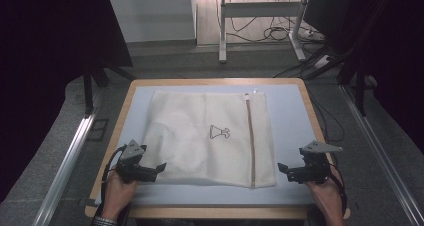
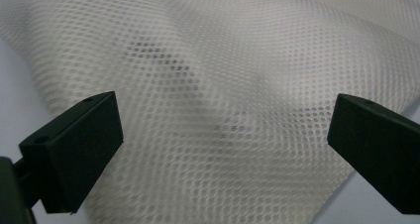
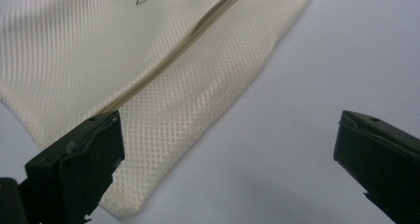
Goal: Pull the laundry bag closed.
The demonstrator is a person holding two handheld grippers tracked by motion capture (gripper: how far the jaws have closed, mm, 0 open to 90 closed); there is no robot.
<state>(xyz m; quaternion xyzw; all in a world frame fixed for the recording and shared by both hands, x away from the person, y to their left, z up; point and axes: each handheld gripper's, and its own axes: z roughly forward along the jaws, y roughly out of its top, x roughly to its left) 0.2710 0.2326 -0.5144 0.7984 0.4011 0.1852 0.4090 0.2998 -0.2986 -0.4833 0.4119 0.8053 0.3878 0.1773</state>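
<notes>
A cream mesh laundry bag (image 1: 210, 136) lies flat on the pale blue mat (image 1: 292, 116), with a zip (image 1: 250, 141) running down its right side and a small drawn figure (image 1: 220, 132) at its middle. My left gripper (image 1: 159, 169) sits at the bag's near left corner, jaws wide apart and open over the mesh (image 2: 218, 110), gripping nothing. My right gripper (image 1: 283, 170) hovers just off the bag's near right corner (image 3: 133, 204), open, with bare mat (image 3: 277, 149) between its jaws. The zip (image 3: 178, 55) runs diagonally in the right gripper view.
The mat lies on a wooden table (image 1: 127, 101) with its front edge near the person's hands. Metal rails (image 1: 70, 156) flank the table. Behind it stand a desk frame (image 1: 222, 36) and cables (image 1: 280, 33) on the floor.
</notes>
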